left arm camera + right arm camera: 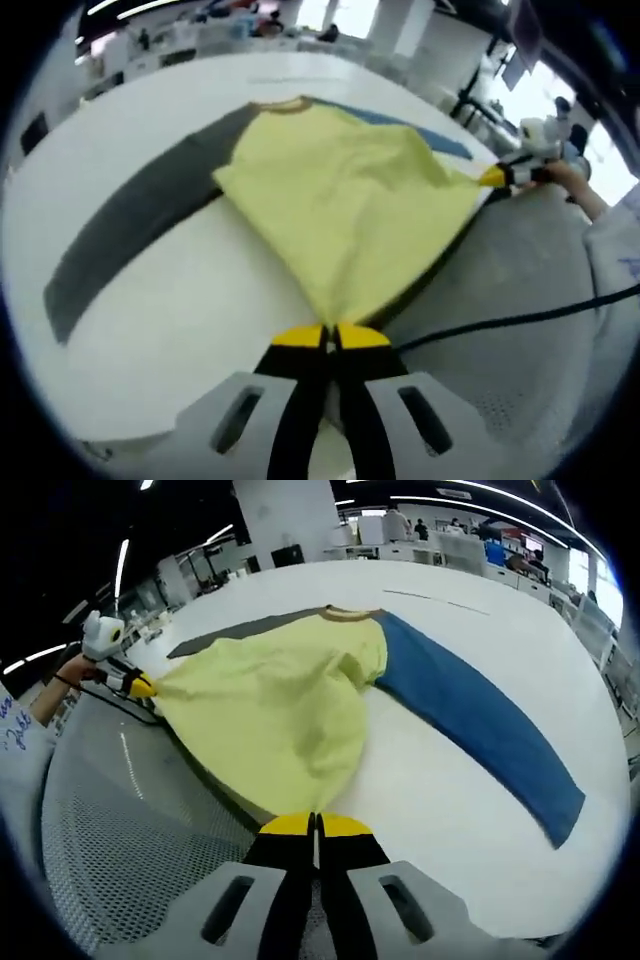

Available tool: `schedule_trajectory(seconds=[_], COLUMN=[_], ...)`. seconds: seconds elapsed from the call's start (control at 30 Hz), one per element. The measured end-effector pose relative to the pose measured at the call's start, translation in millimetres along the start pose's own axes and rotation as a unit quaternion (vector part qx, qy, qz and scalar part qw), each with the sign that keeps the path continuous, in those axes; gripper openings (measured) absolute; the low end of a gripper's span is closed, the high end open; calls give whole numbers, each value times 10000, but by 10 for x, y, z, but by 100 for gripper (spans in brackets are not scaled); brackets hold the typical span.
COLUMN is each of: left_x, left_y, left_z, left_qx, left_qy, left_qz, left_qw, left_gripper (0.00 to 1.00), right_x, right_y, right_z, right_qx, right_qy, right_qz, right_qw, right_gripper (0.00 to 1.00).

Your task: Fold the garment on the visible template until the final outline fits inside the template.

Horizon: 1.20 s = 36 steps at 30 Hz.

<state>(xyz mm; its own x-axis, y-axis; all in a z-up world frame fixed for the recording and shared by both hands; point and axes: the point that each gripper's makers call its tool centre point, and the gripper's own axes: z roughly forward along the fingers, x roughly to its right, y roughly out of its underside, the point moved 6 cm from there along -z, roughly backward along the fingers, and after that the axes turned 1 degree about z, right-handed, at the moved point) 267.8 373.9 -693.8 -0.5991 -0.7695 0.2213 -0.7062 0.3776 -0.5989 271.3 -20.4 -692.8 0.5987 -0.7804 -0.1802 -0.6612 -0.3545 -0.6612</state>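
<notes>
i see the left gripper [331, 335] clamped on a hem corner of the yellow shirt [350, 190], and the right gripper [316, 825] clamped on the other. the lifted shirt body hides the template; both sleeves lie on the white table [450, 780].

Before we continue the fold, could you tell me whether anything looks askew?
Nothing looks damaged. The yellow shirt body is lifted and bunched, mid-fold, with each gripper shut on a hem corner. The grey sleeve and blue sleeve lie flat, spread outward.
</notes>
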Motion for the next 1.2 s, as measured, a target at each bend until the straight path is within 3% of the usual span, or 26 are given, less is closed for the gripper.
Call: schedule_trajectory(seconds=[0.27,0.67,0.97,1.2], left_x=[97,173,195,177], left_y=[64,-80,-69,-208], left_z=[-124,-341,-450,-597], left_qx=[68,460,536,901], left_qy=[73,-3,-81,-210], left_qz=[-92,-54,-17,138], left_qw=[9999,9989,9985,9956], left_gripper=[0,0,0,0], right_x=[-128,-192,-275,-306], right_y=[-12,-106,-218,-402], right_z=[-151,-326,-501,-632], right_qx=[-69,69,300,675], right_qy=[5,90,203,254], right_qz=[-239,-427,-516,-543], right_qw=[9997,9990,9980,9959], right_gripper=[1,1,1,1])
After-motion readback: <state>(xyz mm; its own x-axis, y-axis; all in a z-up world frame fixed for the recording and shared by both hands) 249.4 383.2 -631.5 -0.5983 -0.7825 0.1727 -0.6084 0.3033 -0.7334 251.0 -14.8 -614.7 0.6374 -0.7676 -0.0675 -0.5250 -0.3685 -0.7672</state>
